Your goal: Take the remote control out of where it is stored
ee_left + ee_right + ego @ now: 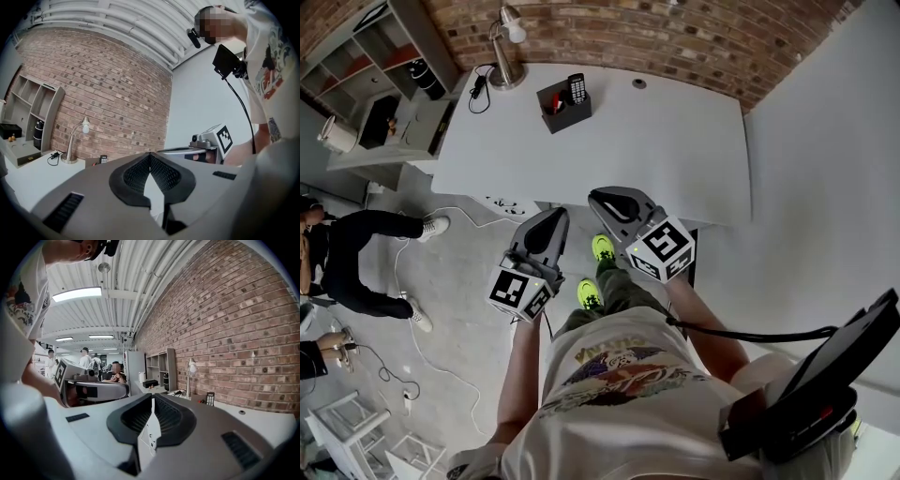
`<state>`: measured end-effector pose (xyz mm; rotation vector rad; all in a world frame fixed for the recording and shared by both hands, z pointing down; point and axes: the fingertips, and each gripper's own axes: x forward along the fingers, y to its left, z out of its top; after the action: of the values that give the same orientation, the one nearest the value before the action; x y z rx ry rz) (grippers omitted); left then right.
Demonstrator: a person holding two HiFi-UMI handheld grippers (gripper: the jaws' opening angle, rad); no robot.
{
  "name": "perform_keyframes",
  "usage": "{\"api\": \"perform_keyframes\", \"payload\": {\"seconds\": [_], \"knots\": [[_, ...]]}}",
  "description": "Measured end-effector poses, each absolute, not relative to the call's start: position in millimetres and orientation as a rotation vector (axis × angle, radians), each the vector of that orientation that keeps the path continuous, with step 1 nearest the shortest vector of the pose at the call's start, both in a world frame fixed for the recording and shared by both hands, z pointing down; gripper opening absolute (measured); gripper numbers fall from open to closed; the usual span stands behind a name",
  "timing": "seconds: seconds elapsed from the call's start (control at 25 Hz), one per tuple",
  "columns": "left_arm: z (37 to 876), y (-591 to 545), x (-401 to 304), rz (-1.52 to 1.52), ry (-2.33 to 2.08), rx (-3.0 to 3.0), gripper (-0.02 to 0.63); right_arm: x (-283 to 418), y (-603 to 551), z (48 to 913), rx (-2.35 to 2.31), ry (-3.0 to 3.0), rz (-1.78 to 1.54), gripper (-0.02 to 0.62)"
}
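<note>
Standing half-hidden in black holder (565,114), remote control (577,87); left claw (557,216), right claw (599,198) pressed together, empty.

The remote control (577,87) was black with rows of pale buttons. It stood upright in a dark, open-topped holder (566,112), its upper half rising above the rim. The holder sat on the white desk (675,141), in the upper part of the head view, just left of centre.
</note>
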<state>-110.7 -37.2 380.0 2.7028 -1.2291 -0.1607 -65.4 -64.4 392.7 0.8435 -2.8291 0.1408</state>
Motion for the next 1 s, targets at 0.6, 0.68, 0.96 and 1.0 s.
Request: {"api": "perform_keyframes", "payload": {"seconds": [0.6,0.68,0.96,1.0], "knots": [[375.1,-142.6,-111.9,-0.11,-1.326,2.681,0.003,-67.7,-177.1,405.1,0.768,-2.826,0.184,0.008],[374.6,-159.3,-109.2,-0.117,-1.331,2.67,0.003,-66.4,-193.5,405.2,0.755,-2.829,0.193,0.008],[377.4,-210.6,-101.8,-0.103,-1.349,2.641,0.003,-65.0,-241.0,407.8,0.712,-2.835,0.216,0.008],[377.5,-216.6,-101.0,-0.101,-1.353,2.64,0.003,-64.7,-247.1,408.1,0.708,-2.836,0.22,0.008]]}}
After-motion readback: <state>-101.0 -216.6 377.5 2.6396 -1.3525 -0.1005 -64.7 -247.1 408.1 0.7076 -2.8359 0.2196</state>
